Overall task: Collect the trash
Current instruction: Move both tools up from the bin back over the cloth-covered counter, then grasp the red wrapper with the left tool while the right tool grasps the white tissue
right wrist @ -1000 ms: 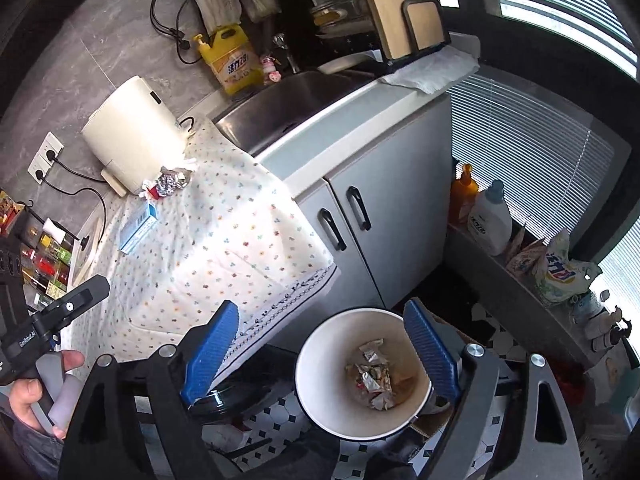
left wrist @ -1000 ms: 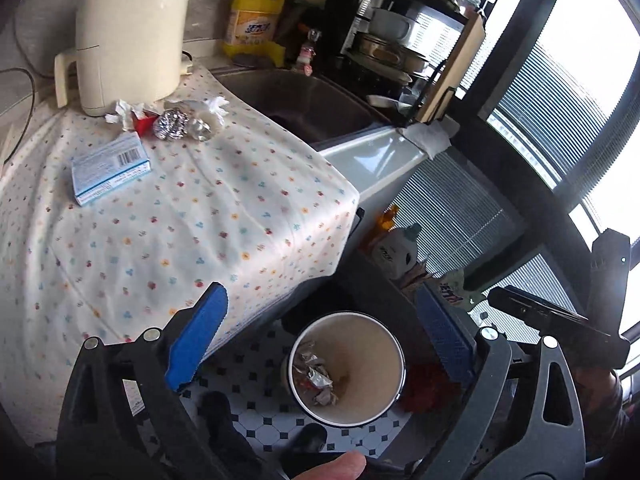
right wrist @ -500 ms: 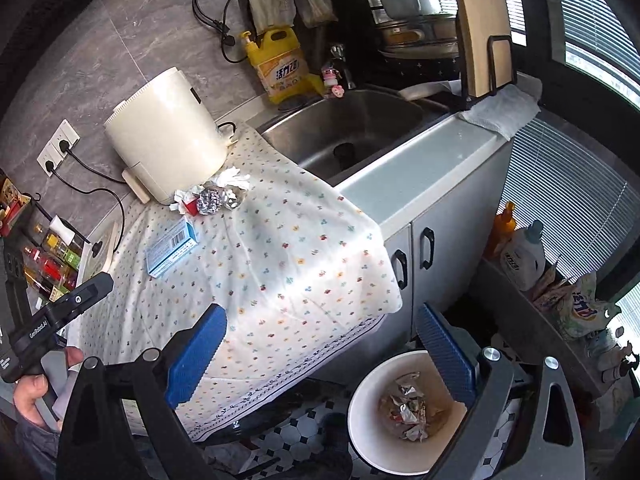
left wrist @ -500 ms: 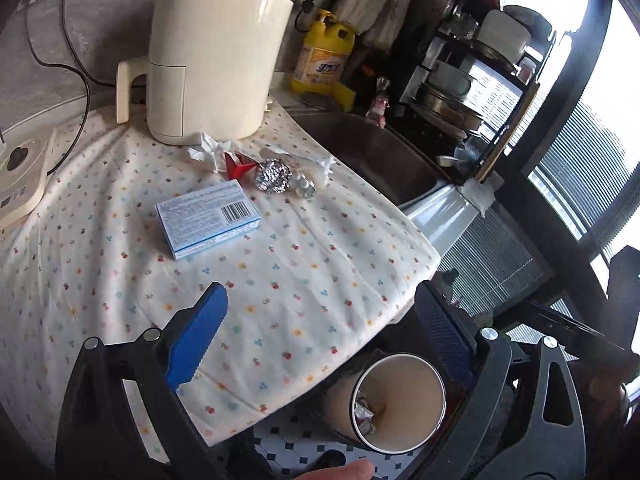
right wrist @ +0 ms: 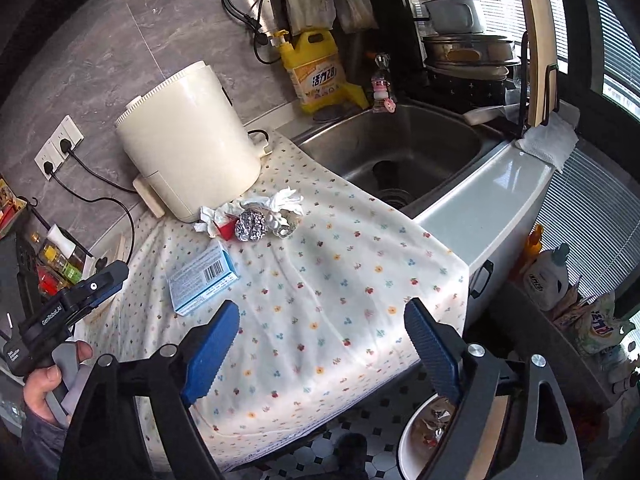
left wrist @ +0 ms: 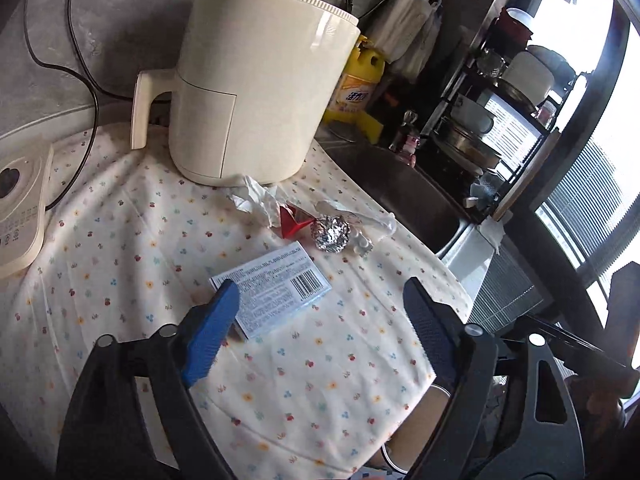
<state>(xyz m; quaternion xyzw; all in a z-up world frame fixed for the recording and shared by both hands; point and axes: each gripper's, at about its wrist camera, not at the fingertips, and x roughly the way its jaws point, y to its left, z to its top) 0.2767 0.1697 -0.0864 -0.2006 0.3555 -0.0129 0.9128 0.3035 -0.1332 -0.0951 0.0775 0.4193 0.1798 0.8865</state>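
Observation:
A light blue carton (left wrist: 272, 289) (right wrist: 203, 278) lies flat on the flowered cloth. Behind it sit a foil ball (left wrist: 330, 234) (right wrist: 251, 224), a red scrap (left wrist: 291, 221), crumpled white tissue (left wrist: 256, 199) (right wrist: 285, 200) and a small blister pack (left wrist: 362, 245). My left gripper (left wrist: 320, 324) is open and empty, its left pad over the carton's near corner. My right gripper (right wrist: 322, 344) is open and empty, above the cloth's front edge. The white trash bin (right wrist: 424, 436) with wrappers stands on the floor at lower right, partly hidden by the right finger.
A cream air fryer (left wrist: 256, 80) (right wrist: 188, 148) stands behind the trash. A steel sink (right wrist: 400, 152), yellow detergent jug (right wrist: 316, 72) and dish rack (right wrist: 468, 40) lie to the right. A white appliance (left wrist: 20, 208) sits at the left.
Both grippers have risen from the bin on the floor and moved toward the counter. The left gripper has closed in on the carton. Both stayed open and empty.

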